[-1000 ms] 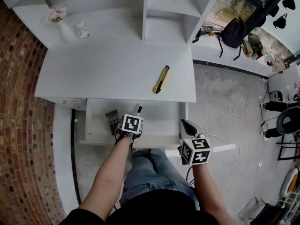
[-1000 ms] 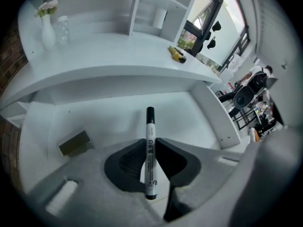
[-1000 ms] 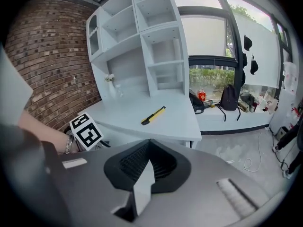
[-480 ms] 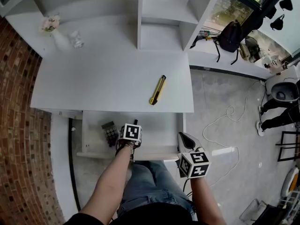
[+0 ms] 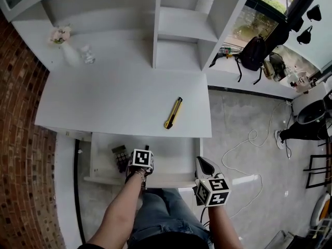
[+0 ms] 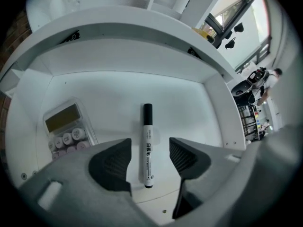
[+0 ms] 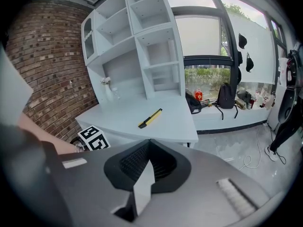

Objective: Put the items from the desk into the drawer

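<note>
The left grey two-jaw gripper (image 6: 149,150) points steeply down. Its fingers (image 6: 111,167) have just been opening and stand apart, with a white marker pen (image 6: 147,141) lying between them, untouched. Its forearm (image 5: 116,211) reaches toward 1 o'clock. The right grey two-jaw gripper (image 7: 143,167), at 5 o'clock in the head view, tilts downward with its fingers pressed together and nothing held.

my head view looks steeply down from above onto the desk (image 5: 119,95), the open drawer (image 5: 171,149) at its near edge and the floor (image 5: 244,118) off to the right. the left gripper view sits close over the drawer, aimed almost straight down at a marker (image 6: 147,143) and a calculator (image 6: 66,129); the head view catches that calculator too. the right gripper view stands back by the drawer's right, facing across the desk to the shelves (image 7: 147,32); it shares the utility knife (image 7: 150,117) with the head view.
</note>
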